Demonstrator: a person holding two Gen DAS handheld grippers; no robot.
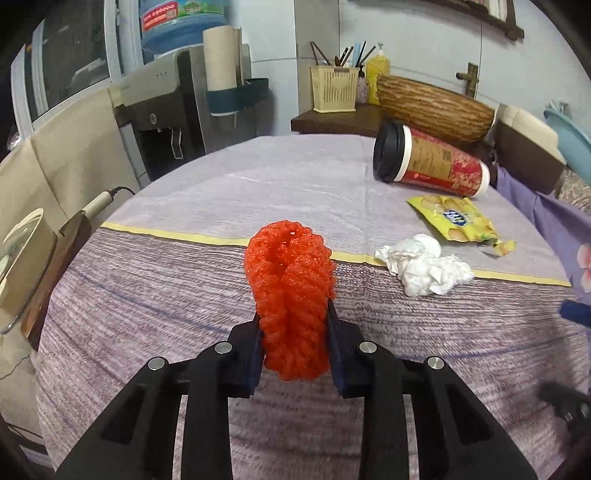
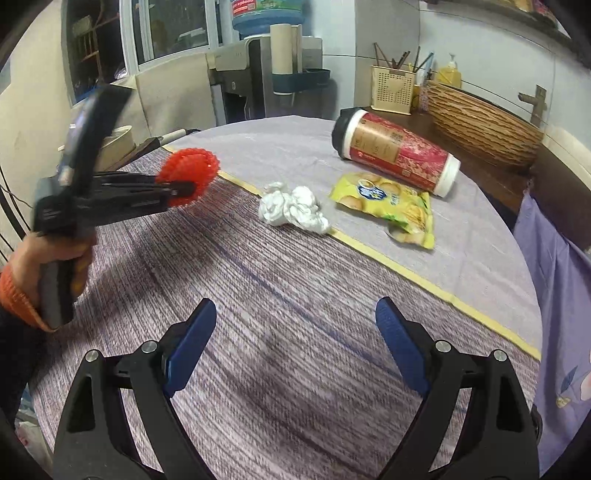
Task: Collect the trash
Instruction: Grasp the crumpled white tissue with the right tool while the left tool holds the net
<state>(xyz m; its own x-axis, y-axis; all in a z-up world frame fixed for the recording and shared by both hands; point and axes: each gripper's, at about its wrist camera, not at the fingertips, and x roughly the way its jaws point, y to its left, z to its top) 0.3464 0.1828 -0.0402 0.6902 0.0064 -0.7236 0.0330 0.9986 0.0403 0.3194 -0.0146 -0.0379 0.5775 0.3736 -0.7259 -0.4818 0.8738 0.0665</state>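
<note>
You will find no text here that reads out clearly. Far beyond your jaws, the water bottle (image 1: 177, 26) carries a red band label, print too small to read. Ahead and right of your jaws, the red paper cup (image 2: 397, 151) shows small print and a code square, illegible. Nearer, the yellow snack bag (image 2: 388, 203) bears a blurred blue logo.

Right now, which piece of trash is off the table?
The red foam net, pinched in the left tool. The tissue wad, yellow snack bag and tipped cup all lie on the cloth.
</note>
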